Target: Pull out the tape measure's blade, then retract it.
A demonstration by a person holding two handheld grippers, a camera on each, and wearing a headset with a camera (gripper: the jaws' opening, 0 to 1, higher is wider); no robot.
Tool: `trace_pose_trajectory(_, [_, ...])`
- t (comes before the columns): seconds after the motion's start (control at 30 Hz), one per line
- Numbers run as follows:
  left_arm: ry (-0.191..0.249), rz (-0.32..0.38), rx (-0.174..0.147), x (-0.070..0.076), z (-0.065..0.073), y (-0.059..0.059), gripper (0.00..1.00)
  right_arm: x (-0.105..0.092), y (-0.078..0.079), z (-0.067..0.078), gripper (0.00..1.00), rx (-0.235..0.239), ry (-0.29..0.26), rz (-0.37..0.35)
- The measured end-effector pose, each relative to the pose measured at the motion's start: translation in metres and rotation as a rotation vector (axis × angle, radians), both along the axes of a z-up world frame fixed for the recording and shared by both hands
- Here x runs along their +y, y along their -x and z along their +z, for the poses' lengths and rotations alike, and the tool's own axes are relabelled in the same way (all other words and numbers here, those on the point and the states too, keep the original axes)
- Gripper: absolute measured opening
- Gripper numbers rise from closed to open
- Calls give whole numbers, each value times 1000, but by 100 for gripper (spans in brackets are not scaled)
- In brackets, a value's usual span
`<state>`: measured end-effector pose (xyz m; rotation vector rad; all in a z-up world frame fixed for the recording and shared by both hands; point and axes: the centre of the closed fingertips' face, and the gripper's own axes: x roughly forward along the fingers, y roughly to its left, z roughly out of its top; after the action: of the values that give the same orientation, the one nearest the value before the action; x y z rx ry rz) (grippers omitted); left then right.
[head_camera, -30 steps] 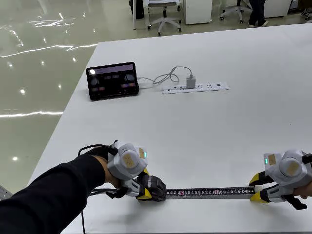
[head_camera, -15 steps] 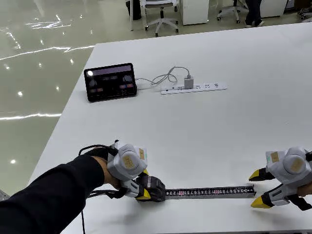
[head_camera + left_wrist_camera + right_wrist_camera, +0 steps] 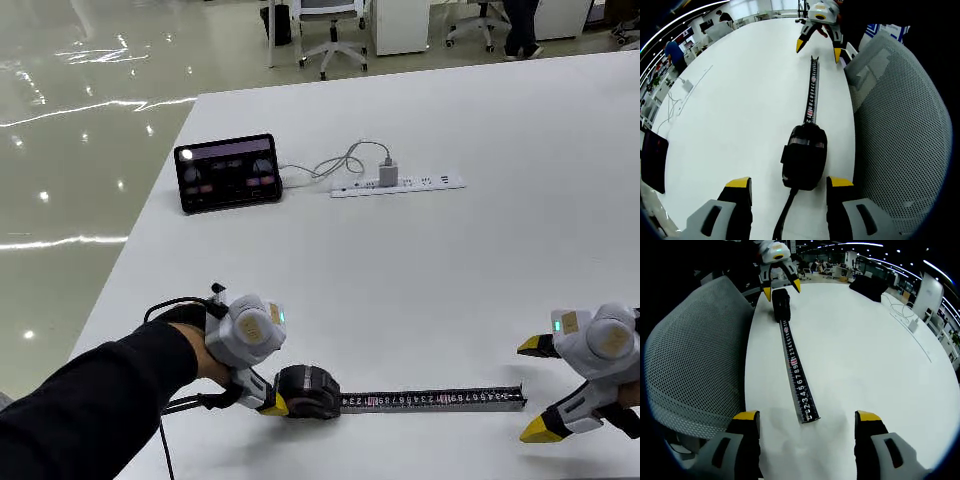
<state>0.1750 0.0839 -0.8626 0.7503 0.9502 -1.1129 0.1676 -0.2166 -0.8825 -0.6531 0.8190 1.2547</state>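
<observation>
The black tape measure case (image 3: 307,390) lies on the white table (image 3: 420,270) near its front edge. Its blade (image 3: 430,399) is drawn out flat to the right. My left gripper (image 3: 275,396) is open just left of the case; in the left gripper view the case (image 3: 805,156) sits just ahead of the gap between its yellow-tipped jaws, gripper (image 3: 790,182). My right gripper (image 3: 533,390) is open beyond the blade's end. In the right gripper view the blade end (image 3: 807,415) lies loose between the jaws of the gripper (image 3: 806,418).
A dark tablet (image 3: 228,172) stands at the back left, with a white power strip (image 3: 400,184) and a charger cable beside it. A grey mesh chair (image 3: 900,125) is at the table's near edge. Office chairs stand beyond the far edge.
My right gripper has opened, let go of the blade end and backed off to the right. My left gripper has let go of the case and drawn back left. The blade stays out.
</observation>
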Motion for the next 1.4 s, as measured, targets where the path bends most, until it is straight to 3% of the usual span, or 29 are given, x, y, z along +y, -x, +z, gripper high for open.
trace_pose_trajectory(0.03, [8, -4, 18, 1, 0, 5, 56, 0, 1, 0, 74, 4, 1, 0])
trace_pose_trajectory(0.2, [15, 17, 20, 11, -4, 11, 74, -3, 3, -1, 75, 6, 13, 7])
trace_pose_trajectory(0.33, [-4, 59, 13, 18, -6, 9, 80, -3, 4, 0, 76, 10, 10, 1])
trace_pose_trajectory(0.57, [30, 132, -25, 24, 1, 0, 84, -4, 6, 2, 80, 23, -5, -27])
trace_pose_trajectory(0.63, [54, 155, -40, 24, 4, -1, 84, -5, 7, 3, 83, 25, -10, -42])
trace_pose_trajectory(0.7, [100, 190, -18, 21, 6, 1, 89, -7, 8, 4, 85, 20, -11, -51])
trace_pose_trajectory(0.77, [113, 217, -10, 24, 5, 2, 99, -8, 7, 6, 86, 11, -32, -93])
trace_pose_trajectory(0.87, [135, 247, -25, 28, 5, 1, 100, -10, 6, 11, 88, -5, -68, -162])
trace_pose_trajectory(0.93, [157, 279, -32, 29, 6, 2, 100, -11, 2, 17, 89, -45, -109, -196])
trace_pose_trajectory(1.0, [187, 309, -29, 29, 6, 3, 100, -13, 4, 20, 89, -40, -128, -234])
trace_pose_trajectory(1.07, [227, 354, -43, 29, 8, 1, 100, -18, 3, 22, 89, -62, -135, -259])
trace_pose_trajectory(1.1, [253, 371, -67, 29, 9, -3, 100, -20, 4, 23, 89, -64, -144, -275])
trace_pose_trajectory(1.23, [303, 420, -93, 29, 13, -7, 100, -28, 0, 25, 95, -95, -165, -351])
trace_pose_trajectory(1.3, [401, 476, -97, 22, 24, -8, 100, -27, 0, 31, 95, -120, -202, -398])
trace_pose_trajectory(1.33, [416, 502, -106, 24, 26, -9, 100, -29, -1, 33, 94, -150, -205, -410])
trace_pose_trajectory(1.4, [439, 533, -162, 29, 32, -11, 100, -33, -1, 36, 93, -167, -229, -462])
